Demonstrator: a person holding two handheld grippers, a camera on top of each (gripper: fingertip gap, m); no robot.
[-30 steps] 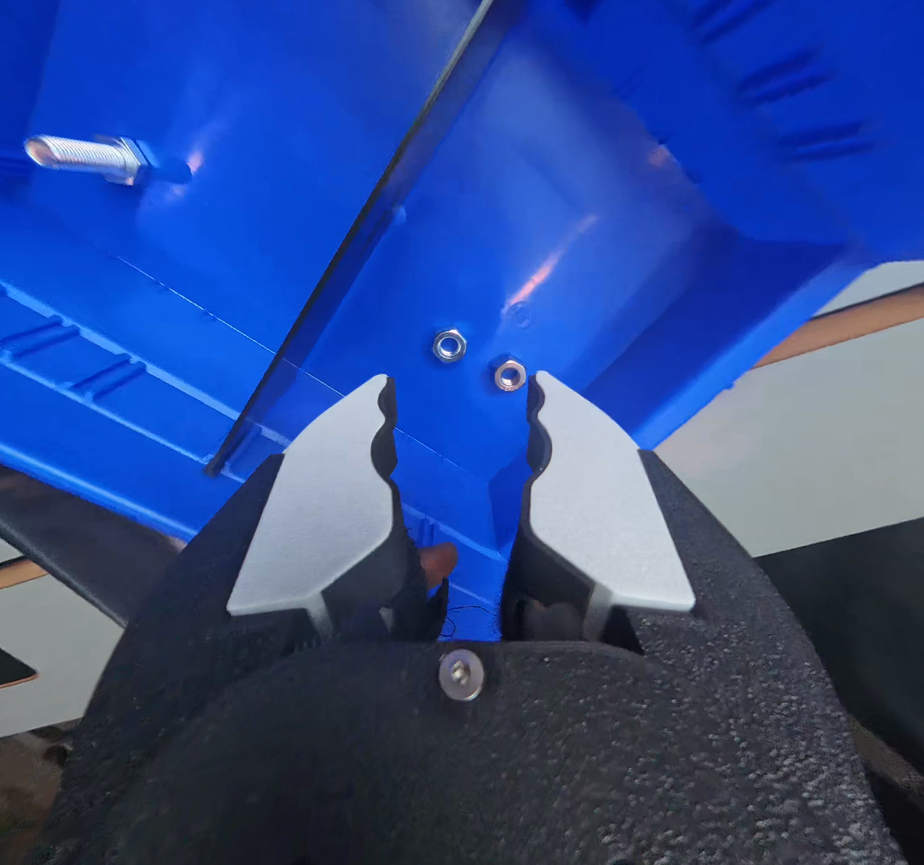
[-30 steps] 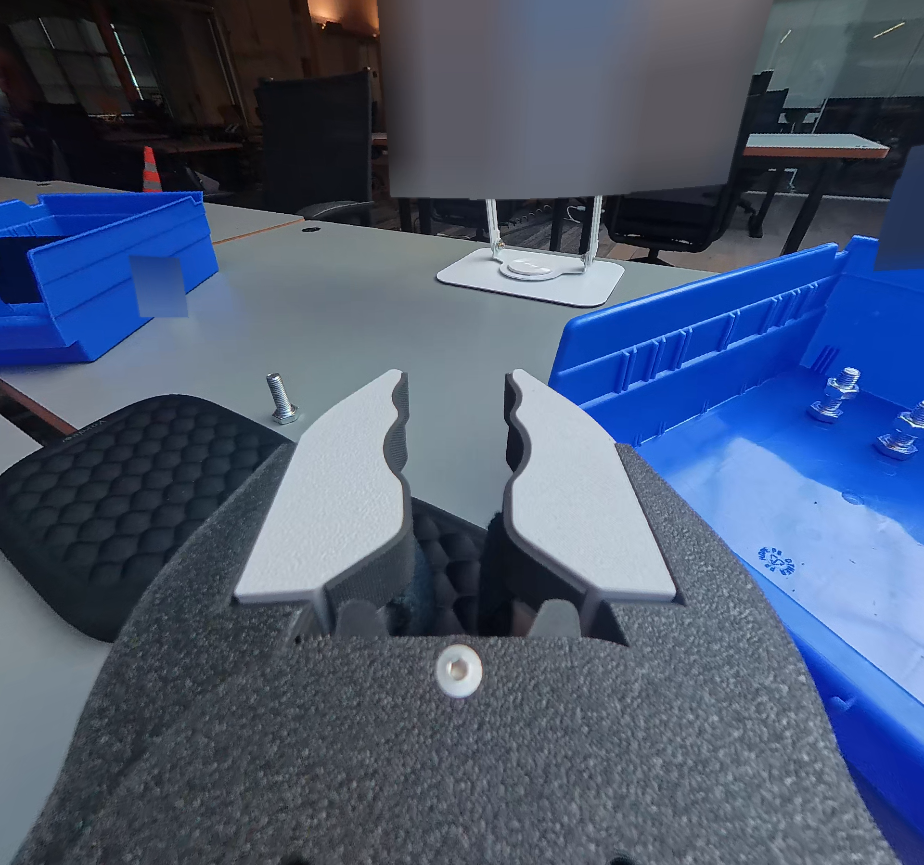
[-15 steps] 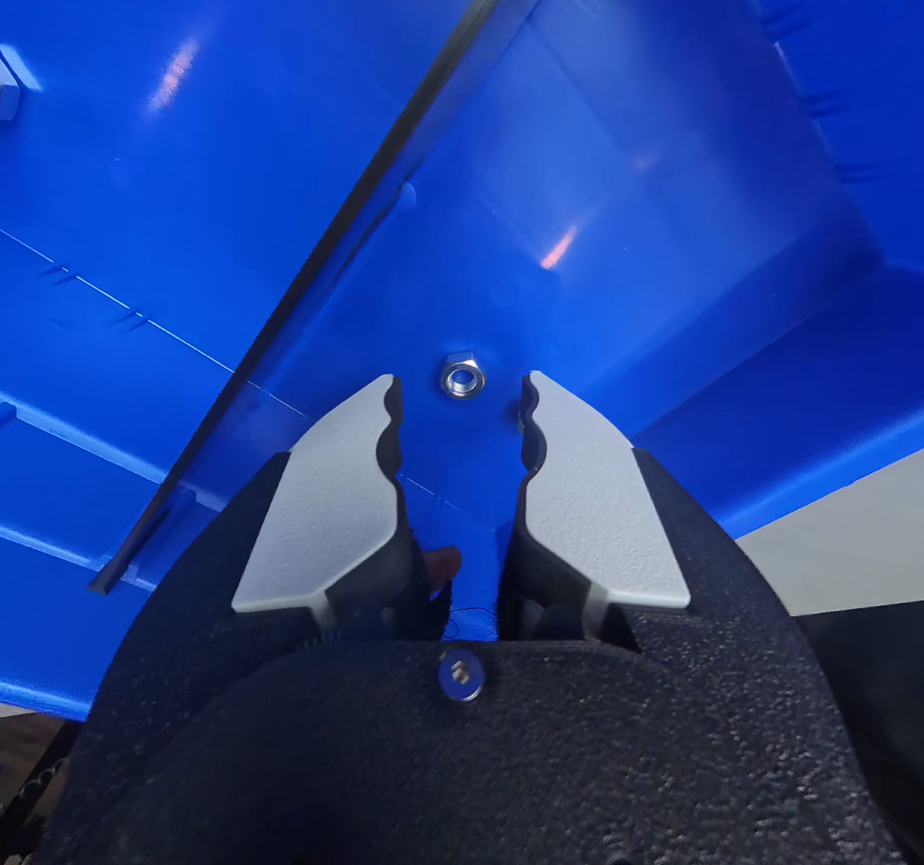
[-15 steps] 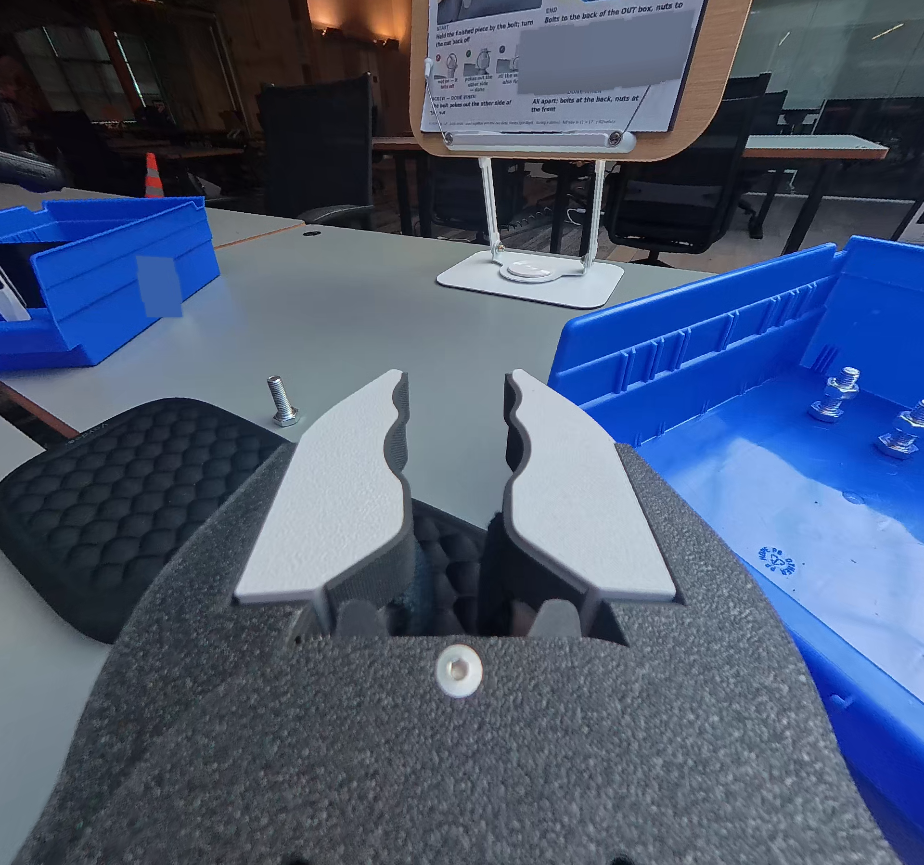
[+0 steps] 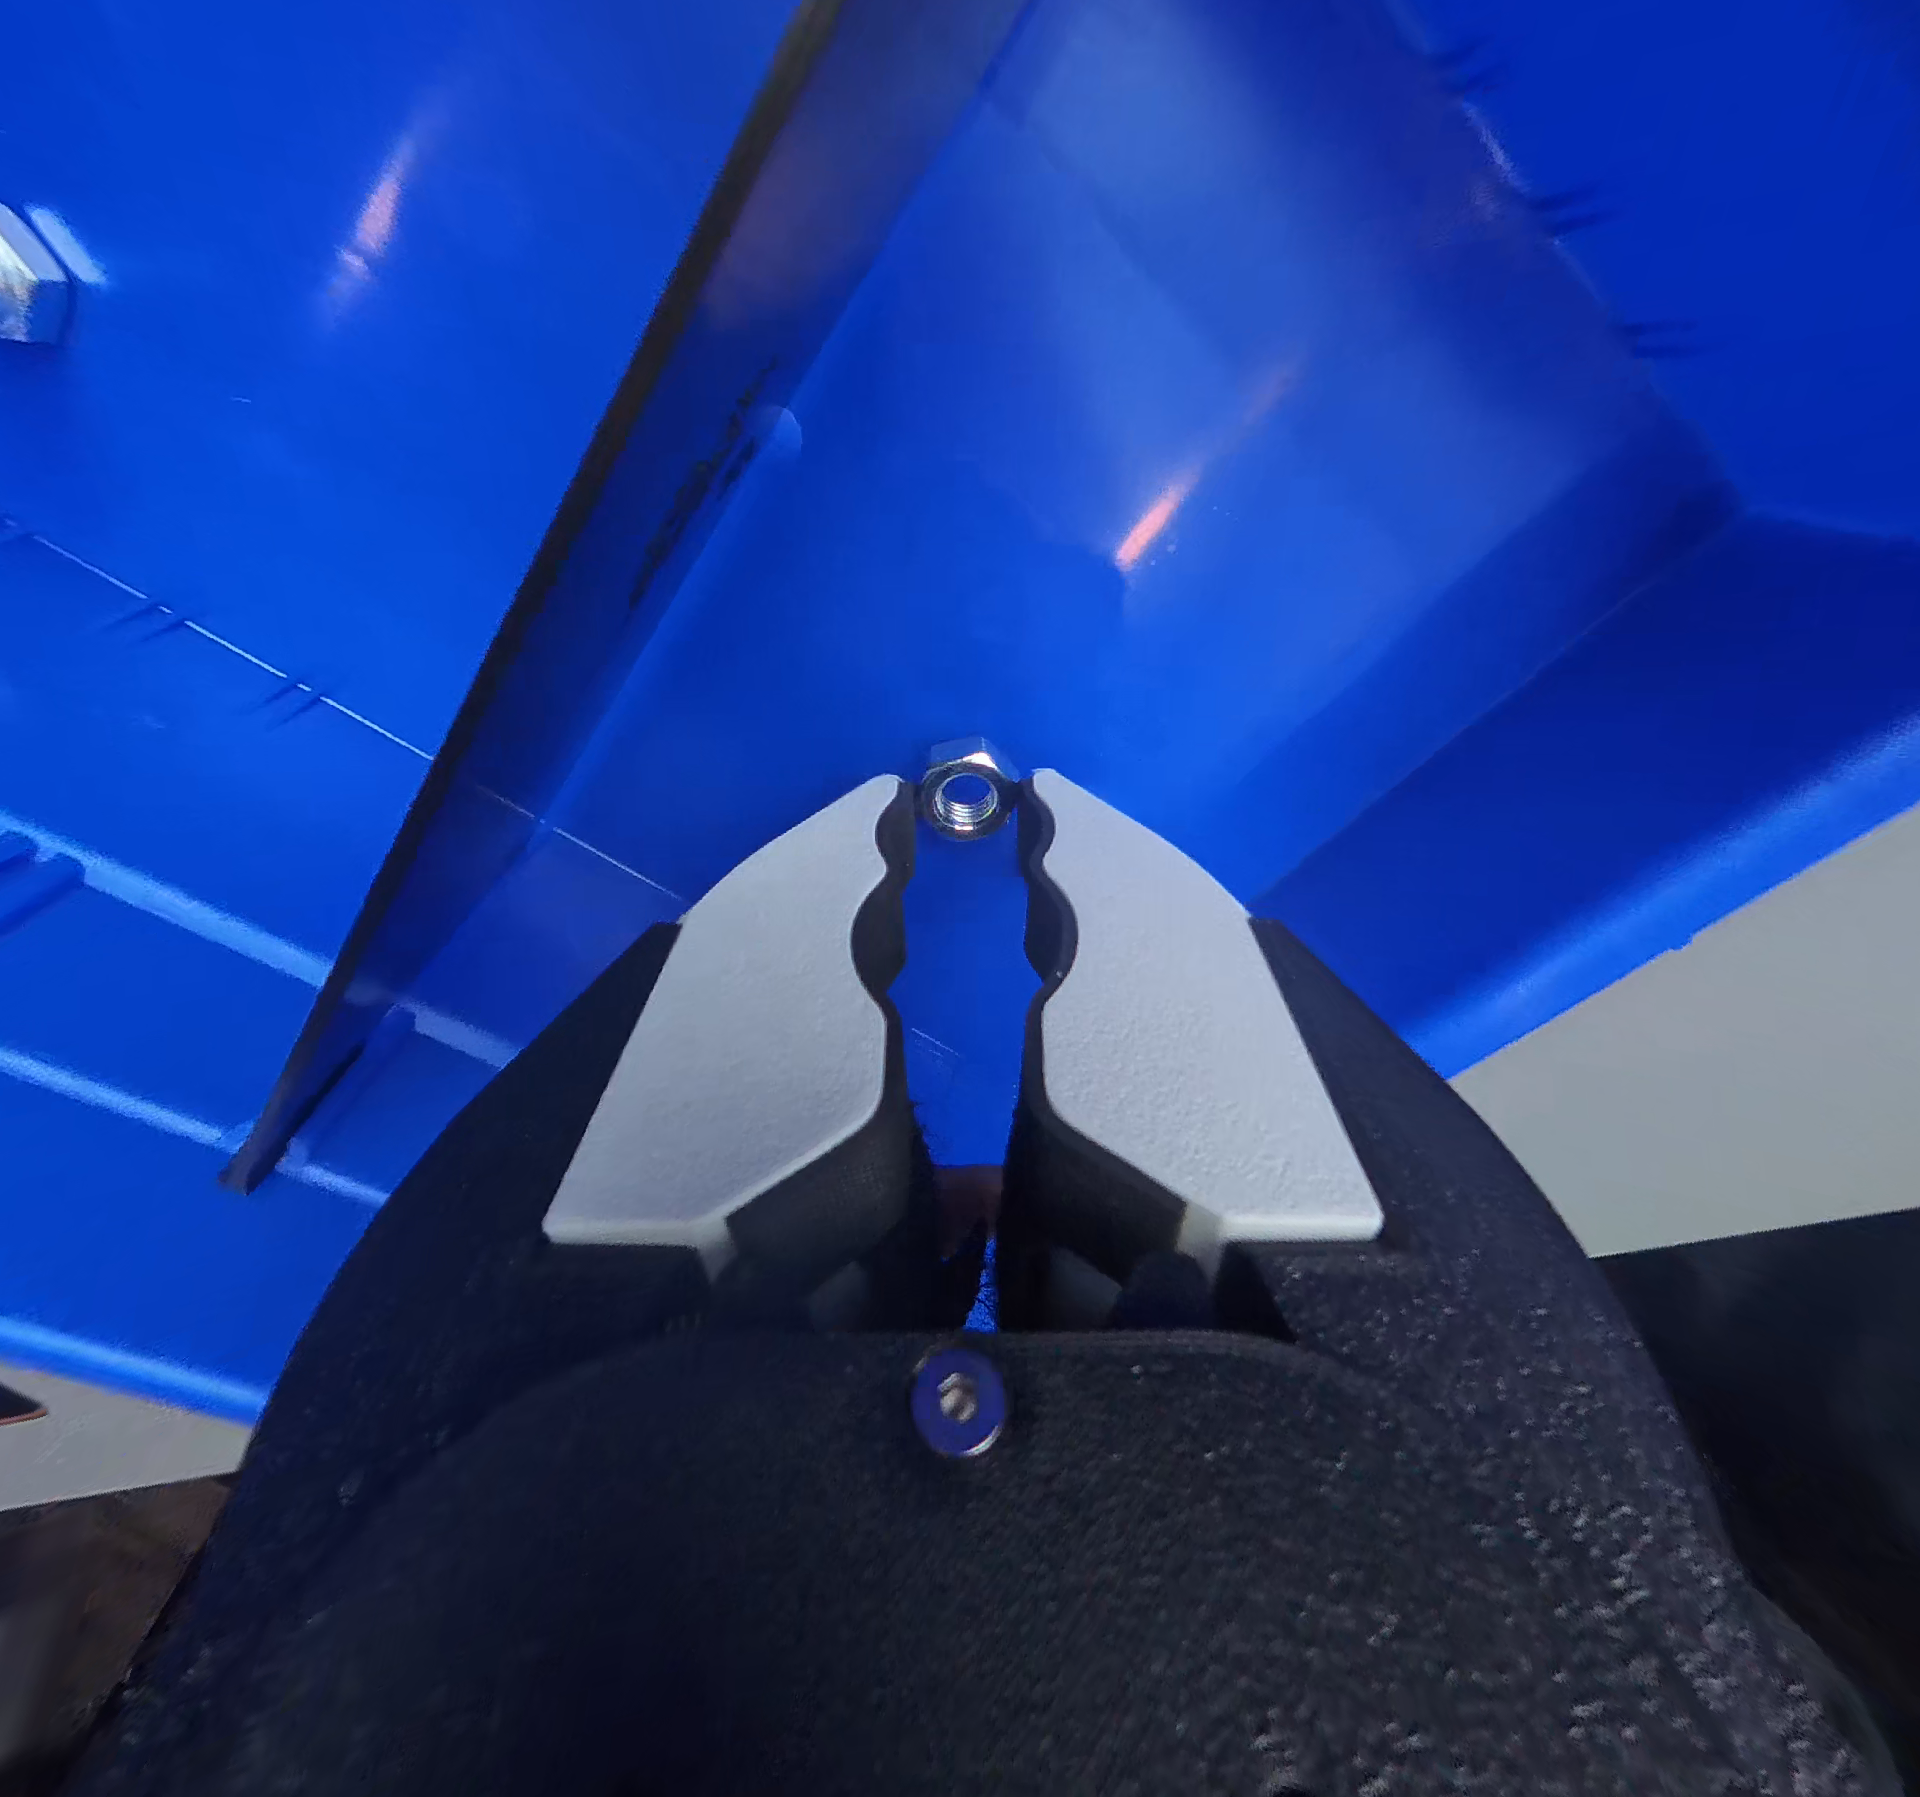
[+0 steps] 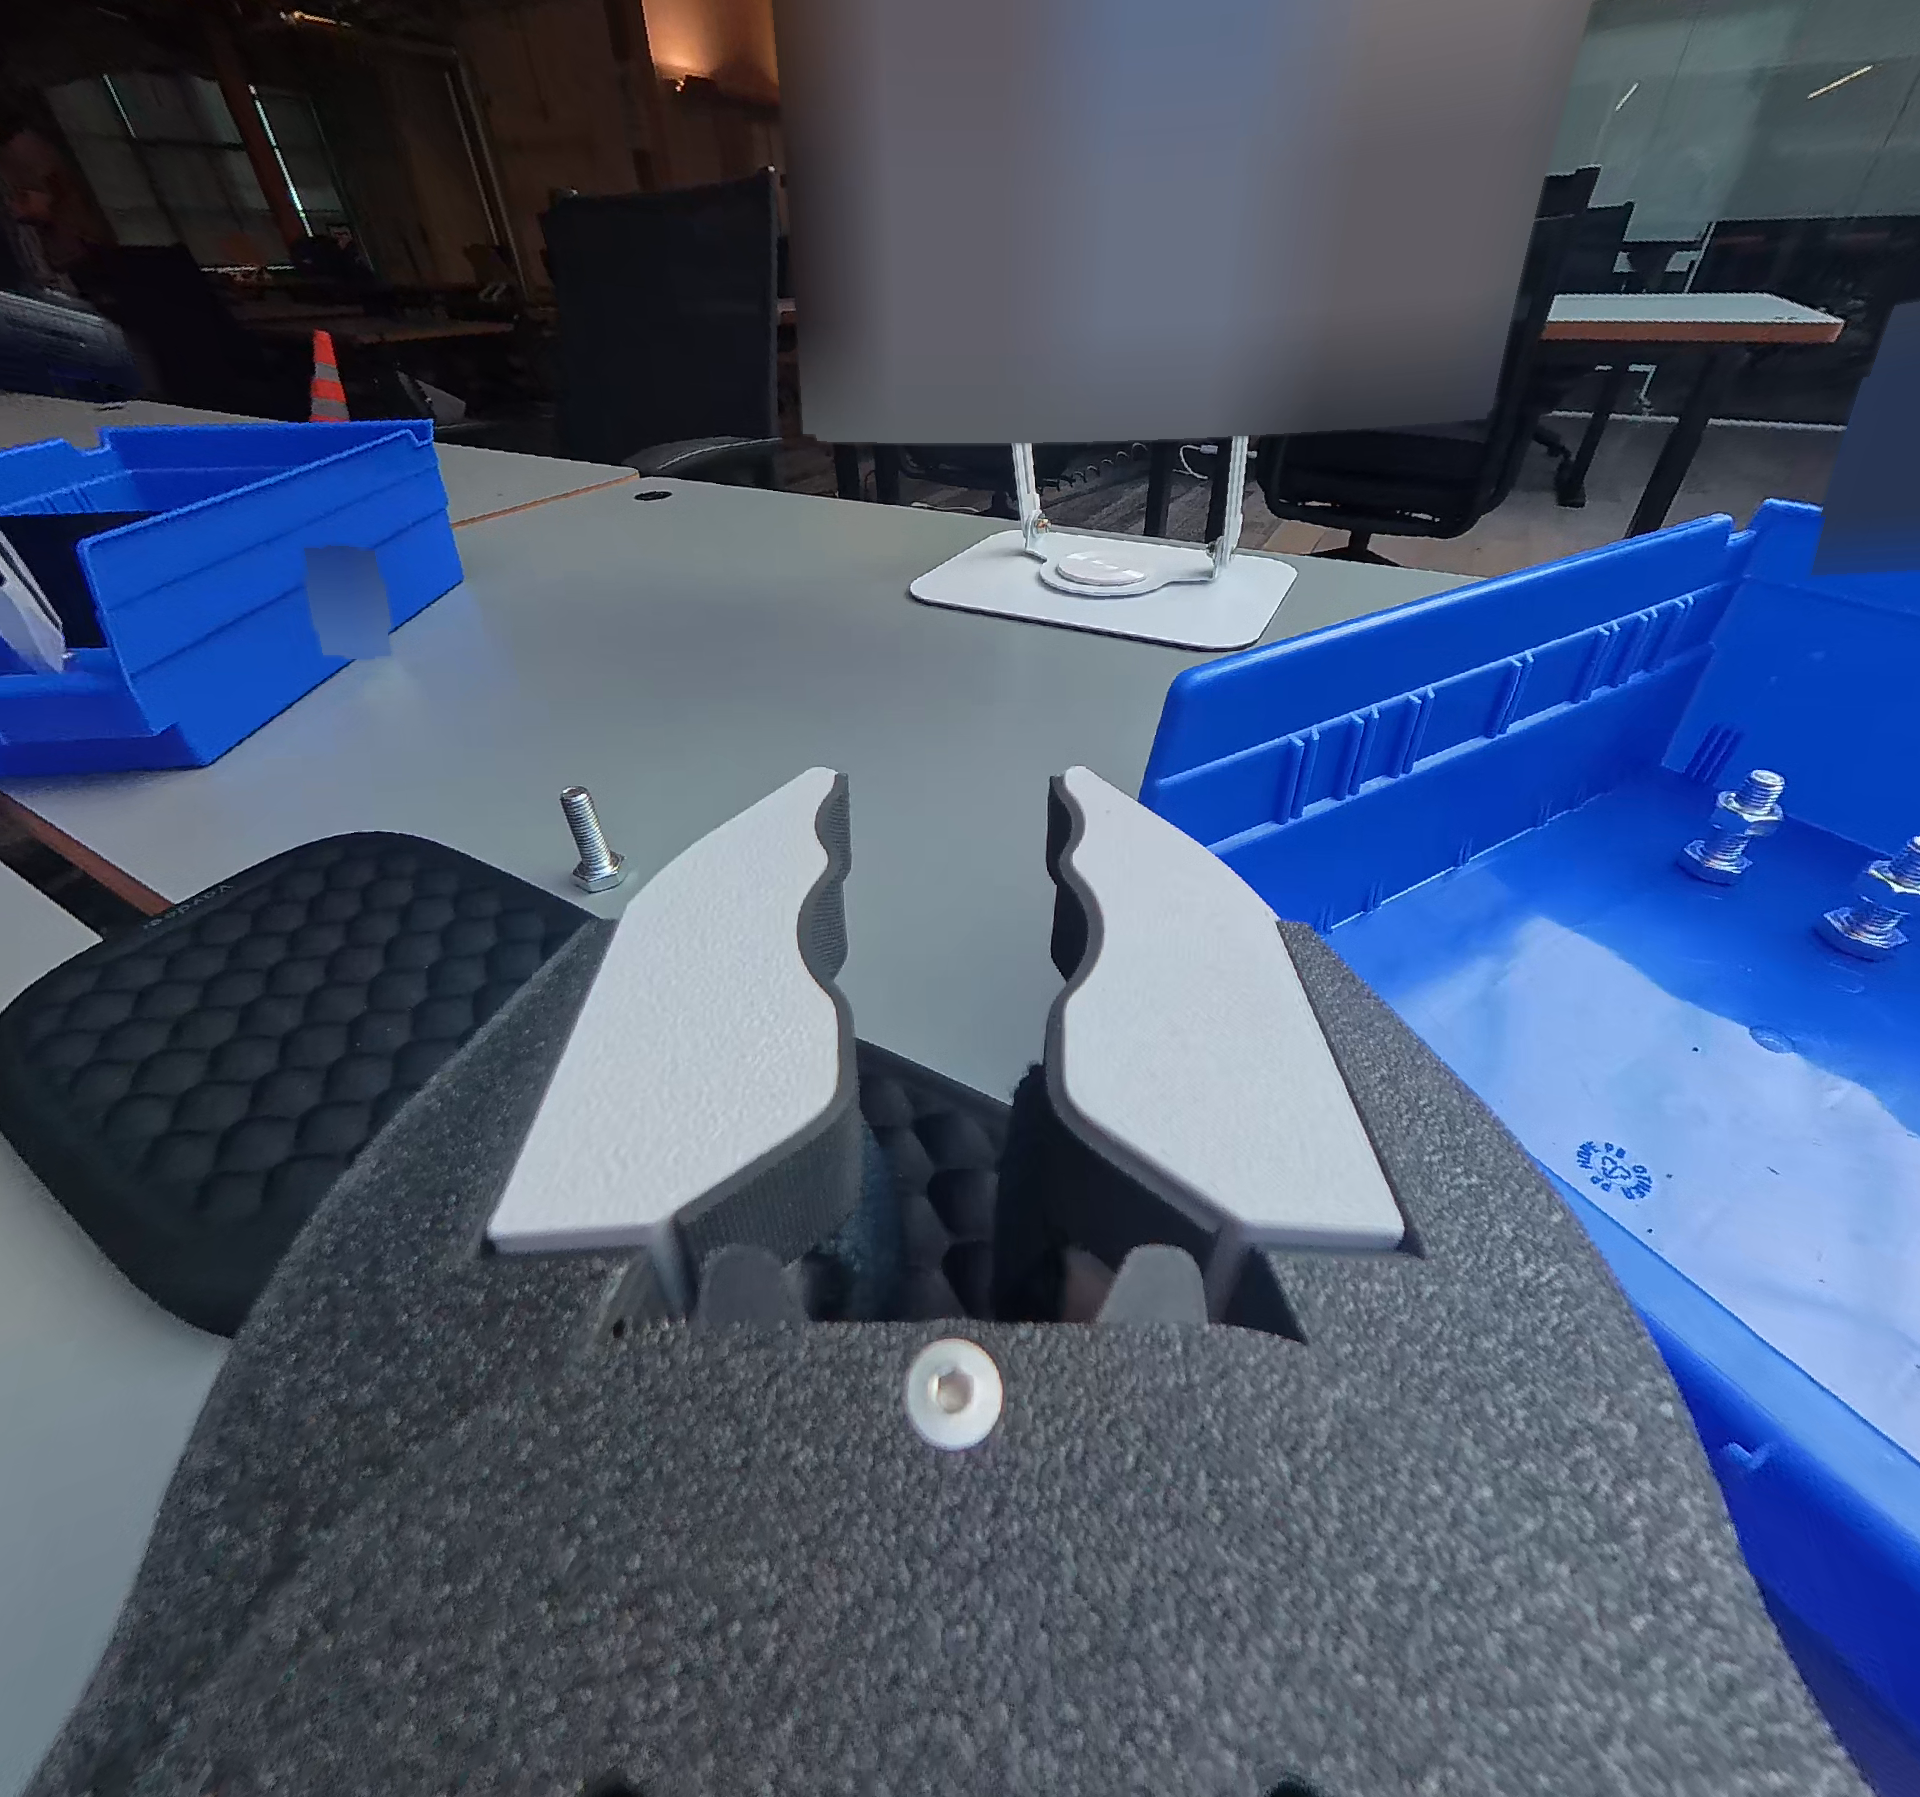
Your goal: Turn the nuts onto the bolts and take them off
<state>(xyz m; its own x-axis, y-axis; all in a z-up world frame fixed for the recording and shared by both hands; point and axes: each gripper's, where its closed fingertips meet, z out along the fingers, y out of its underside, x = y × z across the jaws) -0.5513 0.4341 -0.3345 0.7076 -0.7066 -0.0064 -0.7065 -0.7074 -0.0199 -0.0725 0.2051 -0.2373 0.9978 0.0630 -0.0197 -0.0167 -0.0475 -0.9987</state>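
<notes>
In the left wrist view my left gripper (image 5: pixel 961 789) reaches down into a blue bin (image 5: pixel 1351 345). Its fingertips (image 5: pixel 831 843) are closed on the two sides of a steel nut (image 5: pixel 963 802) that lies on the bin floor. A bolt head (image 5: pixel 26 293) shows at the far left edge, past a black divider (image 5: pixel 623 552). In the right wrist view my right gripper (image 6: pixel 945 812) is open and empty above the grey table (image 6: pixel 727 656). A lone bolt (image 6: pixel 592 838) stands on its head just left of it.
A black honeycomb pad (image 6: pixel 260 1020) lies under and to the left of the right gripper. A blue bin (image 6: pixel 1455 708) at the right holds bolts with nuts on them (image 6: pixel 1735 822). Another blue bin (image 6: pixel 260 584) sits far left. A white stand base (image 6: pixel 1101 594) is at the back. The left tips stand about 15 centimetres off the bolt head (image 5: pixel 26 293).
My left gripper moved forward and down in the bin and closed its jaws on one nut; the second nut is out of view. The right gripper has not moved.
</notes>
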